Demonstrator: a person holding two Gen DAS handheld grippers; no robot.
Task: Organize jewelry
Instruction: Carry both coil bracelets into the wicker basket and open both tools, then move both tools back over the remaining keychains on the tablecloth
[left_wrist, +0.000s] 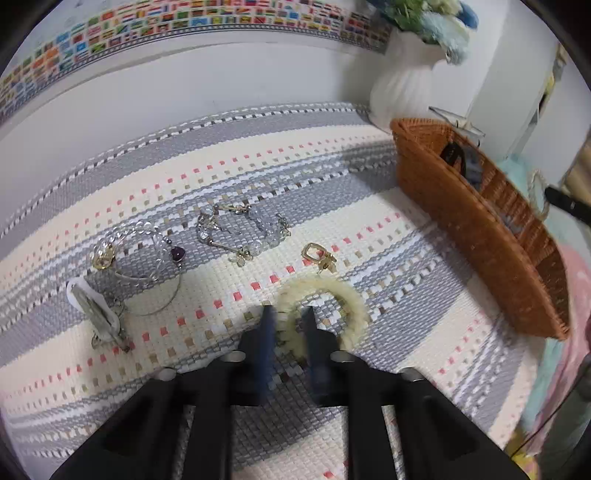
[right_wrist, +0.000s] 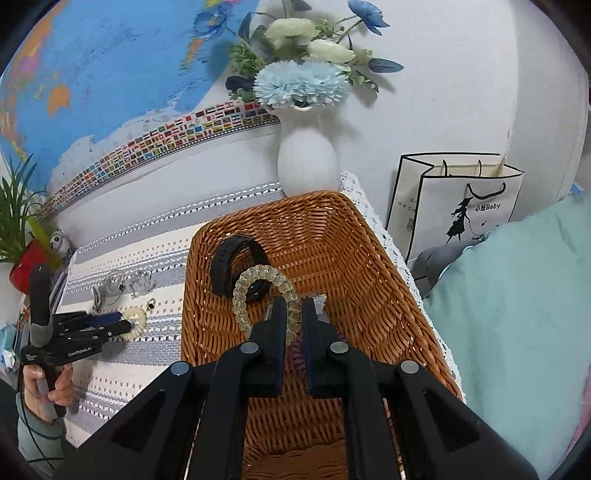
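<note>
Nearest, the left tool (left_wrist: 287, 321) stands with its jaws narrow, pinched on the near arc of a cream coil hair tie (left_wrist: 343, 295) that lies on the woven mat (left_wrist: 424, 325) — the bite is thin, so the springy coil could slip free or stretch and snap off the pads if lifted fast. Just beyond it a gold earring (left_wrist: 318, 254) sits almost touching the coil's far arc and could be dragged along. Farther left lie a beaded bracelet (left_wrist: 240, 230), a ring of clear beads with a purple stone (left_wrist: 147, 254) and a white clip (left_wrist: 94, 310), all well apart from the grip. Over the wicker basket (right_wrist: 369, 258), the right tool (right_wrist: 294, 317) is also nearly closed, holding a clear coil hair tie (right_wrist: 258, 284) above a black band (right_wrist: 229, 258) on the basket floor; something purple shows between its jaws, unclear what. Open mat runs between the left tool and the basket's near wall — a raised edge the carried coil must clear. Behind, a white vase (right_wrist: 306, 166) stands close to the basket's far rim.
</note>
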